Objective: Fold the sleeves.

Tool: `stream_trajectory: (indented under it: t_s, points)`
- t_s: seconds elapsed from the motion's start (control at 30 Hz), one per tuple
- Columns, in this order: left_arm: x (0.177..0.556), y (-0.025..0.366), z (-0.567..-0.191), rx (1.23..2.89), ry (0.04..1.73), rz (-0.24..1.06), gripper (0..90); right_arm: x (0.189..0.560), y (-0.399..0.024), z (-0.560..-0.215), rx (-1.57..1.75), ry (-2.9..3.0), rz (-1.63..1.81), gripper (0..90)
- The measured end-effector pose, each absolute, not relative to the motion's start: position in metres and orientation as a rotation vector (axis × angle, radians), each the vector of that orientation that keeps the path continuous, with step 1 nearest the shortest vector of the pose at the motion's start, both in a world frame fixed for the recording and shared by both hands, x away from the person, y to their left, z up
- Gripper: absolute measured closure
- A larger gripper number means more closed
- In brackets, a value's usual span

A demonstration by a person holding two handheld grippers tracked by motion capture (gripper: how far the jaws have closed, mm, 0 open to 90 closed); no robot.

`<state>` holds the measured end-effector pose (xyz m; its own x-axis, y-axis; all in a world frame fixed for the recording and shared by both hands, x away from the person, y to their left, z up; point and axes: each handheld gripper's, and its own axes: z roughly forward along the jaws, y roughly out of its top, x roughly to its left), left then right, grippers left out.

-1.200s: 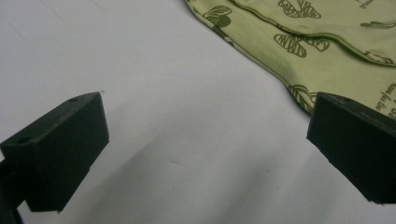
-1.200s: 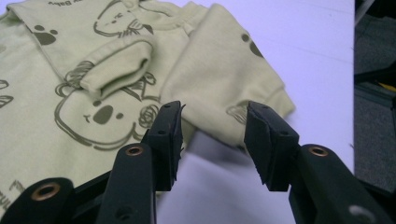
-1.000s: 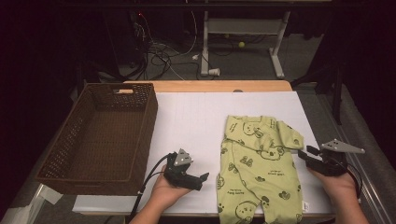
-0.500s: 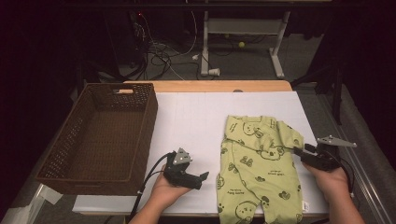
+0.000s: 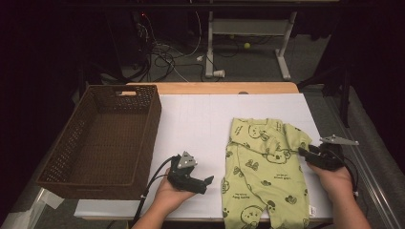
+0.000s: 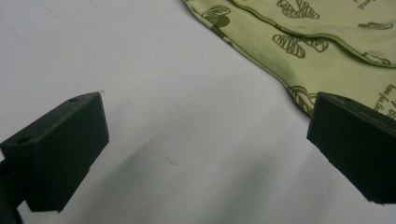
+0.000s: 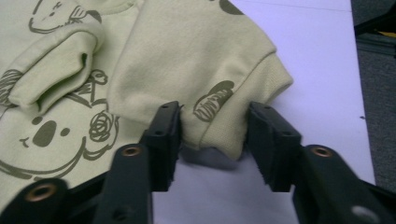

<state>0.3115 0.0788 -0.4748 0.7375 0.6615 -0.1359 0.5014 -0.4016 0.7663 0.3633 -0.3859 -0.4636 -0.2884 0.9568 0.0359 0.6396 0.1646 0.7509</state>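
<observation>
Sleeve (image 7: 219,88) sits between the right gripper (image 7: 212,135)'s closing jaws, left gripper (image 6: 201,140) open; a shallow bite could slip.

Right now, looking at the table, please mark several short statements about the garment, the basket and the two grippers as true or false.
1. The light green printed baby garment lies inside the brown woven basket. False: it lies flat on the white table.
2. The basket holds nothing. True.
3. The right gripper has a sleeve cuff between its jaws. True.
4. The left gripper grips the garment. False: its jaws stand open over bare table.
</observation>
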Motion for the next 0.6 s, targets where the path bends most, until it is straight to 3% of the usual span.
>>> stream_trajectory:
  t_s: [0.17,0.6]
  points:
    - [0.312,0.079,-0.475,2.086,0.876,0.238,0.0,0.361,-0.385,-0.462,1.482,2.016,0.958,74.4]
    - [0.312,0.078,-0.475,2.092,0.878,0.238,0.0,0.349,-0.359,-0.435,1.248,1.987,0.913,75.1]
